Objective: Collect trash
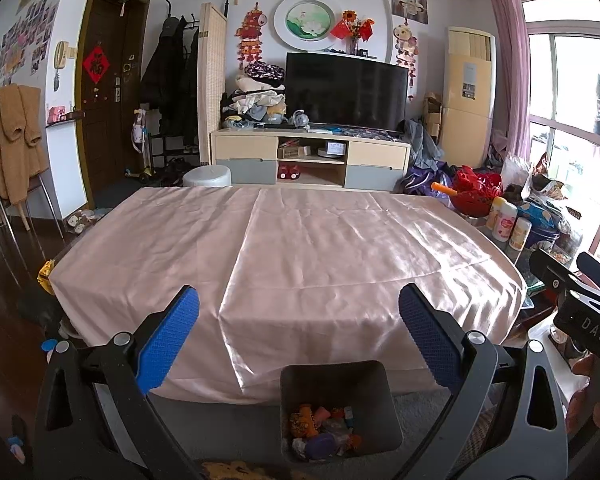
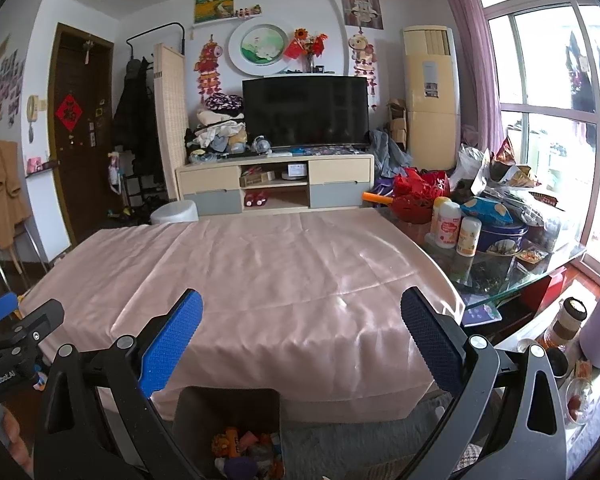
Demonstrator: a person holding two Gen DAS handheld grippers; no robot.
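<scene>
A dark grey bin stands on the floor at the near edge of the table, with several colourful pieces of trash inside. It also shows in the right wrist view with its trash. My left gripper is open and empty, held above the bin and the near table edge. My right gripper is open and empty, just right of the bin. The pink satin cloth covers the table, and I see no trash on it.
A glass side table at the right carries bottles, a blue tin and snack bags. A TV stand and TV are behind. A white stool stands at the far left end. A chair with a brown coat is left.
</scene>
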